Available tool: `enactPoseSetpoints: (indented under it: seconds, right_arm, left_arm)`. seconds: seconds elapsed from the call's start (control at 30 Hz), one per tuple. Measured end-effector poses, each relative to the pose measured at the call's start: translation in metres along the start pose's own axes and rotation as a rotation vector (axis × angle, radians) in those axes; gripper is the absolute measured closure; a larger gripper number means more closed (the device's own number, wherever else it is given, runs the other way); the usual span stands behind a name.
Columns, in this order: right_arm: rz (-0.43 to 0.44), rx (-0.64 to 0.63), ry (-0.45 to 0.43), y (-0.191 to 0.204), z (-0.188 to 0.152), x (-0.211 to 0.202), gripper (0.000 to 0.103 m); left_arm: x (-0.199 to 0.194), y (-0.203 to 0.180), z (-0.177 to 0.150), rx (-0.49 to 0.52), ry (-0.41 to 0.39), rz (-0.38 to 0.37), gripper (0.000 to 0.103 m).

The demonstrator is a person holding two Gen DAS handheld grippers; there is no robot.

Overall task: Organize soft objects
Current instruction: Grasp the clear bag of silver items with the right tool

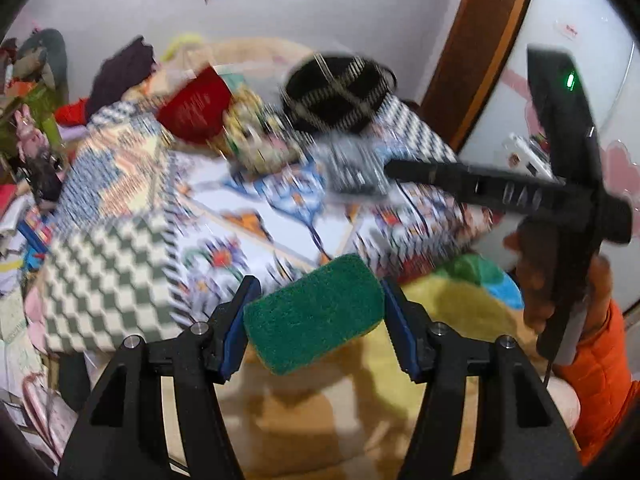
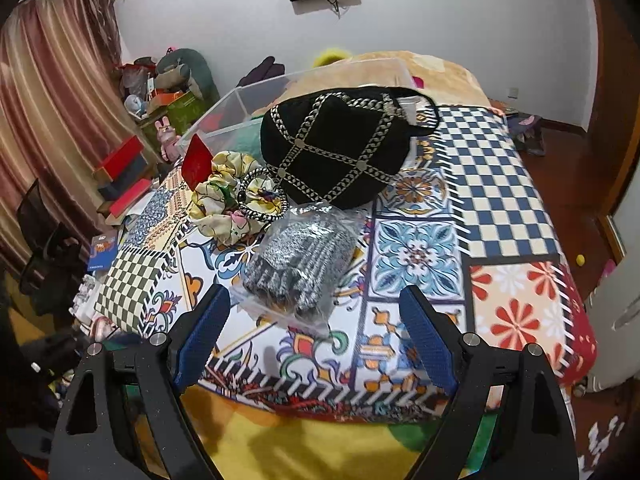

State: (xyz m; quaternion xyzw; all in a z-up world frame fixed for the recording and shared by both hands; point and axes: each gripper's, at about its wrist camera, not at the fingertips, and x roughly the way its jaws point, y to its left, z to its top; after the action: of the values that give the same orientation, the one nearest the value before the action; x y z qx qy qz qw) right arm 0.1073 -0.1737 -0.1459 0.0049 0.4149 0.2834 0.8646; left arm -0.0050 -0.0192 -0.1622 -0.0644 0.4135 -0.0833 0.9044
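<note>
1. Between the blue pads of the left gripper [image 1: 314,314] sits a green scouring sponge [image 1: 316,312], clamped at both ends and held in the air above a yellow blanket [image 1: 452,308], just off the near edge of the bed.
2. Its green scrubbing face points up toward the camera; a thin yellow layer shows along its lower edge.
3. The right gripper [image 2: 314,334] hangs over the near edge of the patchwork bedspread [image 2: 508,216] with its jaws wide apart and nothing between them.
4. In the left wrist view the right gripper [image 1: 404,170] reaches in from the right side, gripped by a hand [image 1: 560,280] in an orange sleeve; motion blur smears much of that view.
5. Just ahead of the right gripper's fingers, a clear plastic bag of grey-and-white knitted fabric [image 2: 298,260] lies on the bedspread, near the middle of its near half.
6. Behind the bag, a black pouch [image 2: 336,148] crossed with silver chain trim rests toward the far middle of the bedspread.
7. Left of the pouch lie a yellow floral scrunchie [image 2: 222,196] and a black-and-white hair tie [image 2: 262,196], touching one another.
8. A red card [image 2: 197,162] stands tilted behind the scrunchie, against a clear plastic box [image 2: 224,114] at the far left edge.
</note>
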Motion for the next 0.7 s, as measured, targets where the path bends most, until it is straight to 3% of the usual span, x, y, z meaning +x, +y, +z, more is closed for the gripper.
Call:
enactPoseSetpoints:
  seconds: [0.27, 0.47, 0.7]
  right_arm:
    - [0.048, -0.005, 0.042, 0.007, 0.010, 0.026, 0.018]
    - [0.035, -0.034, 0.070, 0.012, 0.012, 0.042, 0.025]
    - [-0.021, -0.083, 0.038, 0.012, 0.009, 0.037, 0.062]
  left_arm:
    - [-0.002, 0.022, 0.036, -0.011, -0.108, 0.112, 0.043]
    - [0.005, 0.035, 0.049, -0.035, -0.134, 0.128, 0.042]
    - [0.009, 0.039, 0.060, -0.053, -0.157, 0.134, 0.042]
